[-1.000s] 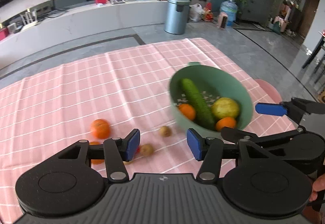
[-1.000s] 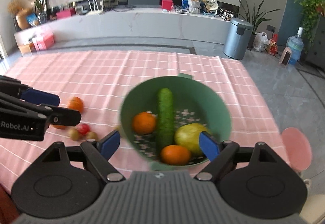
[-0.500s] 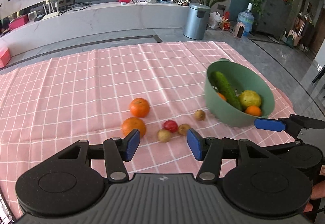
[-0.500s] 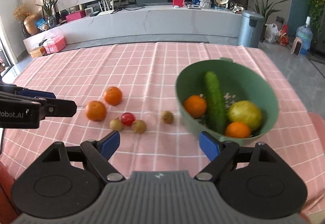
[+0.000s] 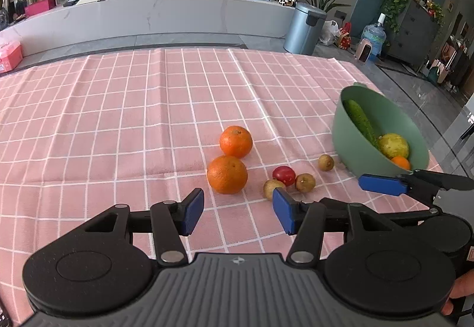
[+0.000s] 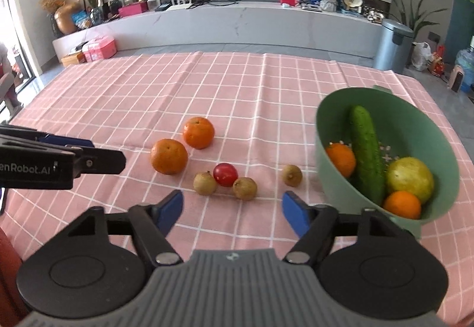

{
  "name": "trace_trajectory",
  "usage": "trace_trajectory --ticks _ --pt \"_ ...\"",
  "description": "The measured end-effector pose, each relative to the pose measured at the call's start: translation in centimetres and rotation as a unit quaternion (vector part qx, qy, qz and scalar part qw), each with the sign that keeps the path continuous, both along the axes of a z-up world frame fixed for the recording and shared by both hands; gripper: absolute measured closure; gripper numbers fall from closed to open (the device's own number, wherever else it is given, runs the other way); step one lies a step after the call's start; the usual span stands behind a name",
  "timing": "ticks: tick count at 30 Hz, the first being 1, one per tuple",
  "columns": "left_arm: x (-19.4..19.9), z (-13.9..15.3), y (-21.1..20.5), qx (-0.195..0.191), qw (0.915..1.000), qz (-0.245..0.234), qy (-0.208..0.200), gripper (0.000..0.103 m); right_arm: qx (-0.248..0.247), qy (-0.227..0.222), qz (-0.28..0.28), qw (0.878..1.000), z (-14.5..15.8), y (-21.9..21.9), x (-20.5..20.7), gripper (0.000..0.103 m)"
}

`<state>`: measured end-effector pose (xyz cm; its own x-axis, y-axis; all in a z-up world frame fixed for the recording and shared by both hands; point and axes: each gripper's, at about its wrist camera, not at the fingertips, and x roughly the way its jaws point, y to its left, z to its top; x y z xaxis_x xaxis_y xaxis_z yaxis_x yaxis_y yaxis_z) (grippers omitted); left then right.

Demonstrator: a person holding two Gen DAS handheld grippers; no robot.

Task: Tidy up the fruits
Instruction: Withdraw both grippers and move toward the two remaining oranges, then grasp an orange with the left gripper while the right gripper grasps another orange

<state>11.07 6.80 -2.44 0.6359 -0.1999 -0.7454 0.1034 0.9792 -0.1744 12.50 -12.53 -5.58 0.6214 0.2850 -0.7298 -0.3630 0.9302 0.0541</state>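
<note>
Grippers left (image 5: 238, 211) apart and empty, right (image 6: 232, 210) closing on nothing, above pink checked tablecloth (image 6: 237, 84) near round green plastic bowl (image 6: 414, 122) at right edge

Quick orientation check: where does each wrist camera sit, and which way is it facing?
Left wrist: on the left tongs, angled down at the two loose oranges; right tongs and a fingertip at right.
Right wrist: on the right tongs, which are closing on nothing, facing the small fruits and green bowl; left tongs at left.
Shared: pink checked cloth, all loose fruit, bowl.

Pink checked tablecloth (image 5: 148, 125), green bowl (image 6: 414, 125)
</note>
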Motion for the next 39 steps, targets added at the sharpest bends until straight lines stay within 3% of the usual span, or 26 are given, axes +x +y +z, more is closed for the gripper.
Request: trace_trajectory --ticks 14,21,30,36,39 --pt "4.7 -3.7 0.0 -0.008 0.9994 0.018 0.028 0.041 -0.001 0.011 0.035 0.999 -2.2 2.1 5.8 0.064" --pt "5.5 -5.0 -0.4 0.000 0.9992 0.011 0.039 0.041 0.007 0.007 0.046 0.999 -2.3 1.7 7.1 0.064" --pt "5.5 -5.0 -0.1 -0.007 0.9995 0.012 0.027 0.054 0.007 0.010 0.044 0.999 -2.6 2.3 7.6 0.064" --pt "5.2 -4.0 1.4 0.003 0.9983 0.058 0.007 0.055 0.006 0.001 0.061 0.998 -2.3 3.7 8.1 0.063" --pt "5.3 -3.7 2.9 -0.005 0.9951 0.098 0.004 0.055 0.004 -0.003 0.072 0.997 -2.4 4.9 8.6 0.056"
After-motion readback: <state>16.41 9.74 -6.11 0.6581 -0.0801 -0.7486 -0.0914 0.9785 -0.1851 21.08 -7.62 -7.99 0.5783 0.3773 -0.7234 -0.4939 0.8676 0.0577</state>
